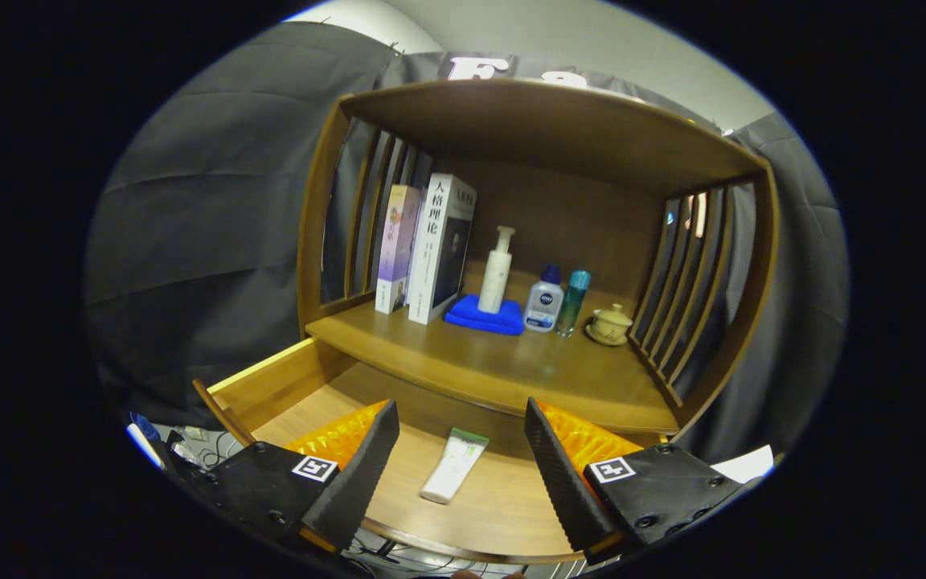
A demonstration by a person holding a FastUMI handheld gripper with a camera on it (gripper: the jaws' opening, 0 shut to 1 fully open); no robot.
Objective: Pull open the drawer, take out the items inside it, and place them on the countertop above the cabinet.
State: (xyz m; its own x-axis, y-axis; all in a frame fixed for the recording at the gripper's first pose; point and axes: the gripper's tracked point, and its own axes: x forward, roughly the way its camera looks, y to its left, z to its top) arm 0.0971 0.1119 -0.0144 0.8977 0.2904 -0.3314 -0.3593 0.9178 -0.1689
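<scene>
One tube (454, 465) lay in open drawer (286, 384), long axis running front edge to back. Sat between spread gripper (463, 450) fingers, untouched, approx. centred.

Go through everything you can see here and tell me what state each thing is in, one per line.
Drawer: pulled open.
Tube: lying flat in the drawer, between the fingers.
Gripper: open, holding nothing.
Books: upright on the countertop.
Pump bottle: upright on the blue cloth.
Two small bottles: upright, capped.
Cup: lidded, on its saucer.
</scene>
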